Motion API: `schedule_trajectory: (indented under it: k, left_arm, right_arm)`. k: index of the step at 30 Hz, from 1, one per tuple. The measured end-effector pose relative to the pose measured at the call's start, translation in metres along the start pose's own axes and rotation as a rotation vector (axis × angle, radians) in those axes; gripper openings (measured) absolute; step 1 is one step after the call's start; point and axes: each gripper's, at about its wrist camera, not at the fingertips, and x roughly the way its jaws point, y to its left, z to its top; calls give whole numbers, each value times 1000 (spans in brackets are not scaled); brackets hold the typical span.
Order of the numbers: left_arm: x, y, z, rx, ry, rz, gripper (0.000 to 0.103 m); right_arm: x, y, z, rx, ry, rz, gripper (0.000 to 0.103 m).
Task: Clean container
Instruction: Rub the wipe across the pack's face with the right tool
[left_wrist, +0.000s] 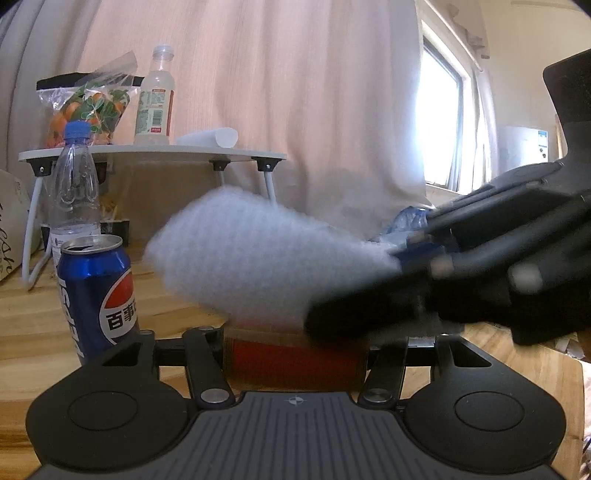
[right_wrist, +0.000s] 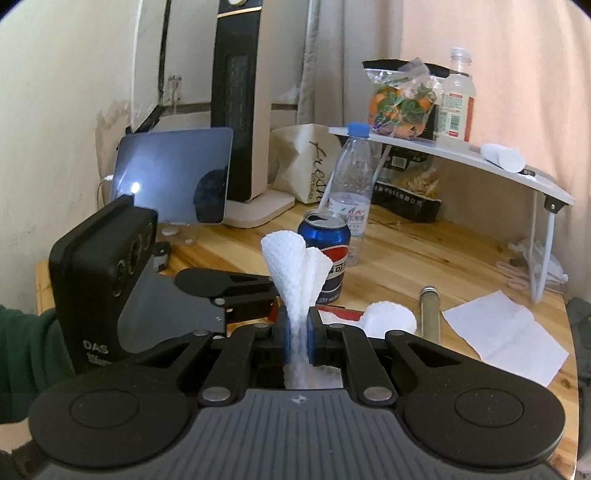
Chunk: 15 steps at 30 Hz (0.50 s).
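My left gripper (left_wrist: 295, 347) is shut on a red container (left_wrist: 295, 360) held low between its jaws; most of the container is hidden. My right gripper (right_wrist: 298, 334) is shut on a white textured cloth (right_wrist: 297, 273) that fans out above its blue pads. In the left wrist view the right gripper (left_wrist: 399, 266) comes in from the right and holds the cloth (left_wrist: 251, 266), blurred, just above the red container. In the right wrist view the left gripper (right_wrist: 273, 314) lies left of the cloth, with a bit of red (right_wrist: 341, 314) showing behind the pads.
A blue Pepsi can (left_wrist: 98, 295) and a clear water bottle (left_wrist: 74, 192) stand on the wooden table (left_wrist: 33, 332). A small white shelf (right_wrist: 517, 173) holds a bag of oranges and a bottle. A tissue sheet (right_wrist: 506, 332), a wad, a metal tube (right_wrist: 430, 314), a tablet and a heater are around.
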Motion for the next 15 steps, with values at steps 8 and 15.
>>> schedule_trajectory:
  k: [8,15]
  left_arm:
    - [-1,3,1,-12,-4,0,58]
    - [-10,1,2,3,-61,-4,58]
  right_arm:
    - [1,5,-1,-15,-7,-7,12]
    - [-40,-49,13,185,-156,-21,12]
